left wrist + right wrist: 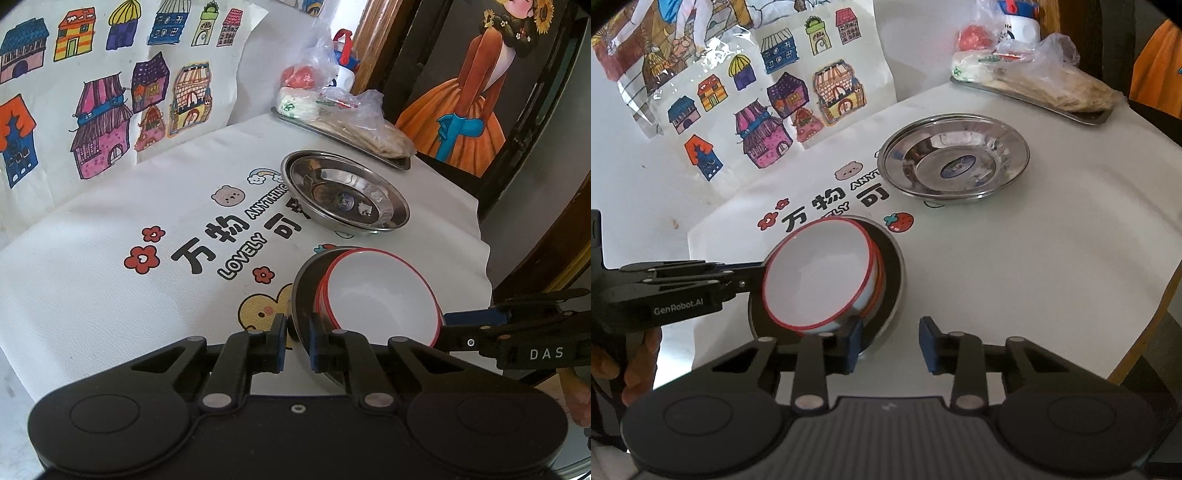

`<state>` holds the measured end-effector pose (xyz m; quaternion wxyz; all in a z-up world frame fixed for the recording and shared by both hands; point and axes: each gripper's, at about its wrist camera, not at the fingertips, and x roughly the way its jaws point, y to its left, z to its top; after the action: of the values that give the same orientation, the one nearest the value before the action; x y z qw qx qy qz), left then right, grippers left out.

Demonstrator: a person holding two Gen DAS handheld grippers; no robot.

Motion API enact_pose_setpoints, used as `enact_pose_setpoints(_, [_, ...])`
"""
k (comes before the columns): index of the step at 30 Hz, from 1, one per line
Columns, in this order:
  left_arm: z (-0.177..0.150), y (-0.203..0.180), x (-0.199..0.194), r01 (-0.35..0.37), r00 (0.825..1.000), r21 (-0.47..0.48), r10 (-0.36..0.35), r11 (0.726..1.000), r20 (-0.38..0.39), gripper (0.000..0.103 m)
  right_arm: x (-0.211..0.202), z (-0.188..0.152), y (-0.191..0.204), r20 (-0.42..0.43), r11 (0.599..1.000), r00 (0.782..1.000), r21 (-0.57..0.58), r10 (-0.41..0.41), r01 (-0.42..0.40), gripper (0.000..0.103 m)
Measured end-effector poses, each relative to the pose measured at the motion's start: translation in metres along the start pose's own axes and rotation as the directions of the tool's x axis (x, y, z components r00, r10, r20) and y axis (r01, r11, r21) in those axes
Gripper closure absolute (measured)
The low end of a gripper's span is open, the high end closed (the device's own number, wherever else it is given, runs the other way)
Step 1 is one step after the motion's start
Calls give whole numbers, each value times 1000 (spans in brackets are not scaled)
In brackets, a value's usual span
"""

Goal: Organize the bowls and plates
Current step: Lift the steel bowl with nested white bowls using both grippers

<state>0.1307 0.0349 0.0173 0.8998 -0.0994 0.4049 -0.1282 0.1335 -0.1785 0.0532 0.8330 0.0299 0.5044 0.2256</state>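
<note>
My left gripper is shut on the rim of a steel plate that is tilted up off the table. White bowls with red rims are nested in that plate. In the right wrist view the plate and bowls sit just left of my right gripper, which is open and empty. The left gripper comes in from the left there. Stacked steel plates lie flat farther back on the table.
A steel tray at the back holds bagged flatbread, a tomato and a white bottle. Drawings of houses lean at the back left. The table edge runs on the right, with a painting beyond.
</note>
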Motion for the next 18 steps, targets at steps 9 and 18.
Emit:
enact_pose_setpoints(9, [0,0,0,-3,1000,-3,3,1000,2,92,2,2,0,-17,1000,1000,-22,-3,3,60])
enact_pose_setpoints(18, [0,0,0,-3,1000,-4,3,1000,2,92,4,2,-3,-9,999,999,-12,32,-32,65])
